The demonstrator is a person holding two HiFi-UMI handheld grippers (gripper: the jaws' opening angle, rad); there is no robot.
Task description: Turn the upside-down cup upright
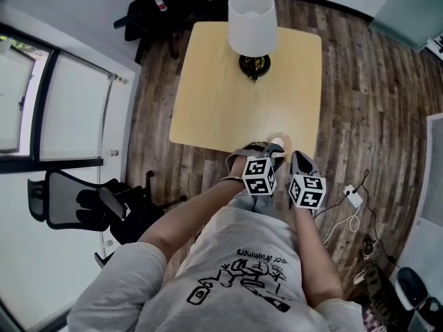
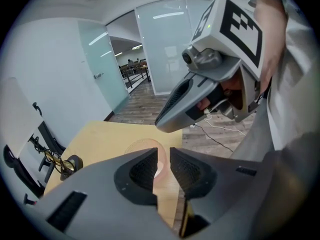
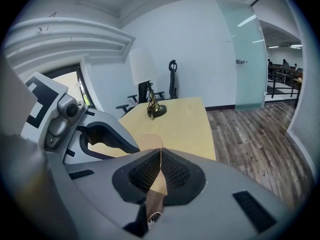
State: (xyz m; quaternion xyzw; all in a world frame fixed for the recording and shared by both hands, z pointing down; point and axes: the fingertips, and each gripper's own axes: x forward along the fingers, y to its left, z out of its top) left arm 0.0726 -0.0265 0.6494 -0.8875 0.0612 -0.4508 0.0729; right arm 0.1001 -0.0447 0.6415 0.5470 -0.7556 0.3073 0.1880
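Observation:
A peach-coloured cup stands near the front right edge of the pale wooden table, and it looks mouth up. In the left gripper view its round rim shows just past the jaws. My left gripper is open, with a narrow gap through which the cup's inside shows; I cannot tell whether a pad touches it. My right gripper is shut with nothing between its pads, just right of the cup. In the head view both grippers, left and right, hang side by side at the table's edge.
A lamp with a white shade and a dark base stands at the table's far side. Black office chairs stand at the left and behind the table. A power strip and cable lie on the wooden floor at the right.

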